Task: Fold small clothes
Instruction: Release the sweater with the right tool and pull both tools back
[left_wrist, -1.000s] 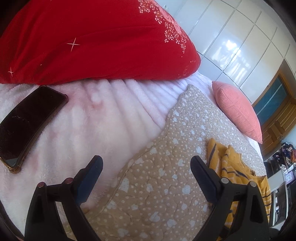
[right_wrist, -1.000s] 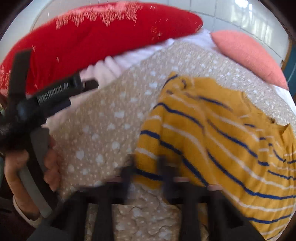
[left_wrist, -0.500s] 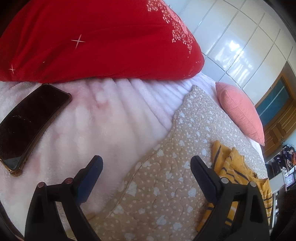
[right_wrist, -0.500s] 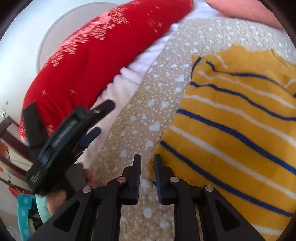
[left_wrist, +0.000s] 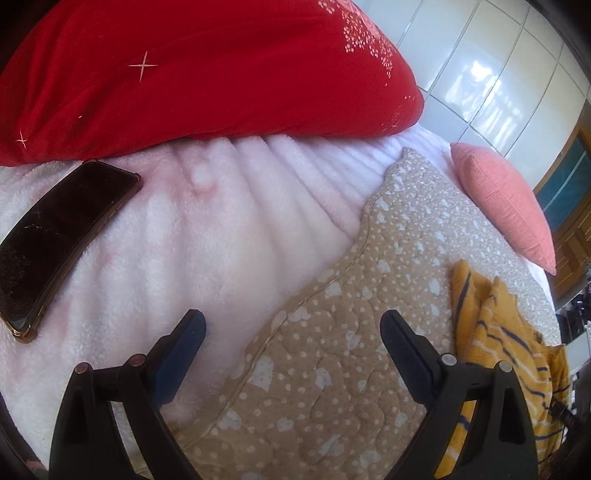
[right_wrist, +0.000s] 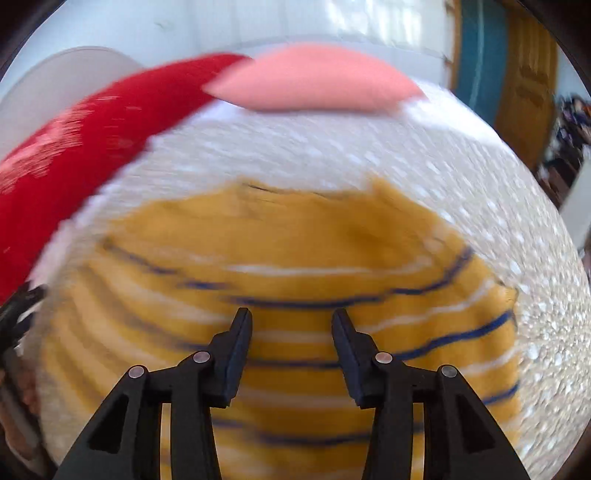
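Now the right gripper (right_wrist: 291, 325), pinched nearly shut half a second ago, hangs with jaws parted over the striped yellow garment (right_wrist: 295, 258) spread on the dotted quilt (left_wrist: 332, 350), suggesting a fold released, while the left gripper (left_wrist: 291, 328) waits wide open beside it

The left tool (left_wrist: 291, 328) hangs with its jaws spread wide, gripping nothing, over the scalloped edge where a tan quilt (left_wrist: 332, 350) overlaps a pink fleece blanket (left_wrist: 207, 236). A dark phone (left_wrist: 55, 240) lies on the fleece to the left. A large red pillow (left_wrist: 203, 66) rests across the back. To the right, a crumpled yellow striped shirt (left_wrist: 495, 332) sits on the quilt, with a coral cushion (left_wrist: 502, 199) beyond it.
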